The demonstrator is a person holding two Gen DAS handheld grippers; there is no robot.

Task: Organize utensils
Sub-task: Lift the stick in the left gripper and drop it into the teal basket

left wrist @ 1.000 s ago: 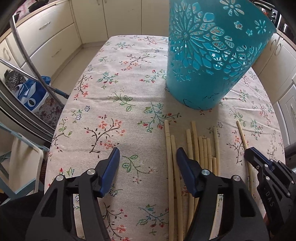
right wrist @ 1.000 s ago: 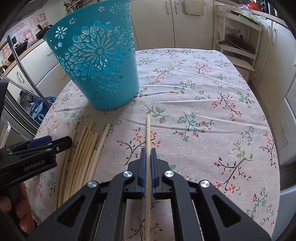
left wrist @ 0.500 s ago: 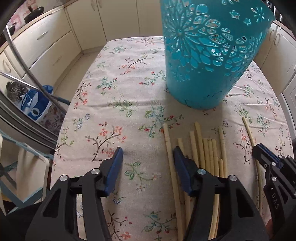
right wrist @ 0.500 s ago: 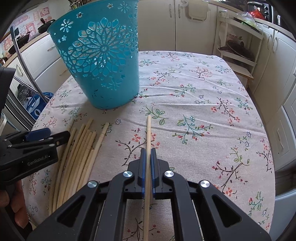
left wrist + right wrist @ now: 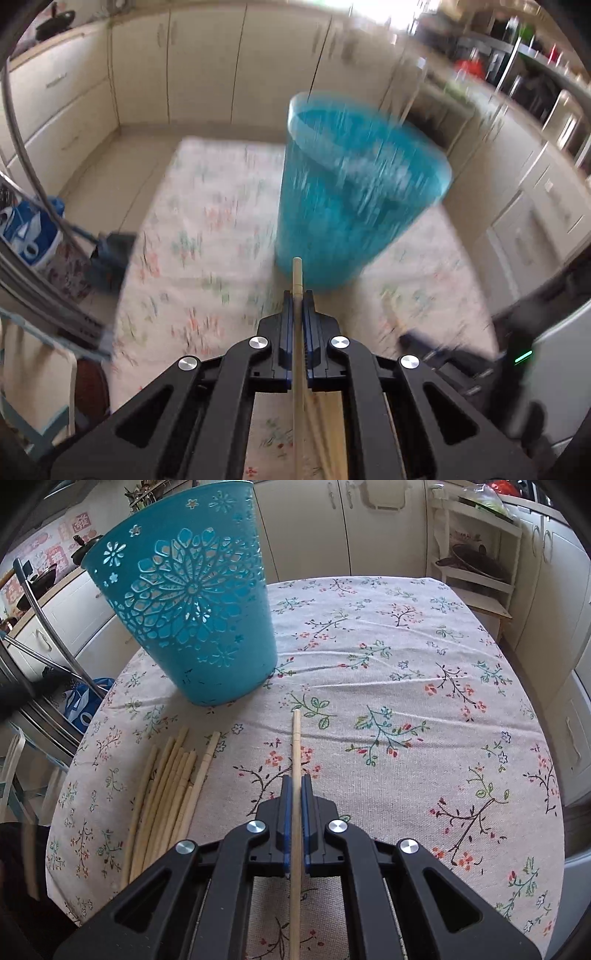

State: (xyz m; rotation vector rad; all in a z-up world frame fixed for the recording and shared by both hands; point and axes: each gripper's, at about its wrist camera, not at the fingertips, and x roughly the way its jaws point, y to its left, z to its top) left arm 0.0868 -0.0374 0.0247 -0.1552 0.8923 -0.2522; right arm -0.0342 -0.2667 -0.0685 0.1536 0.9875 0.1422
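Note:
My left gripper (image 5: 297,295) is shut on a pale wooden chopstick (image 5: 297,275), lifted above the table; its tip points at the foot of the teal cut-out basket (image 5: 351,206), which is blurred. My right gripper (image 5: 294,779) is shut on another chopstick (image 5: 295,738) that lies along the flowered tablecloth, tip toward the basket (image 5: 192,602). A bundle of several chopsticks (image 5: 170,786) lies on the cloth to the left of my right gripper. The right gripper body (image 5: 491,354) shows blurred at lower right in the left wrist view.
The floral tablecloth (image 5: 406,686) covers a table with cream kitchen cabinets (image 5: 192,66) around it. A metal chair frame (image 5: 48,627) and a blue bag (image 5: 83,701) stand off the table's left edge. A shelf rack (image 5: 476,554) stands behind the far right corner.
My left gripper shut on one chopstick from the bundle and rose with it, so the basket now sits lower in its view. The right gripper kept still, shut on its chopstick.

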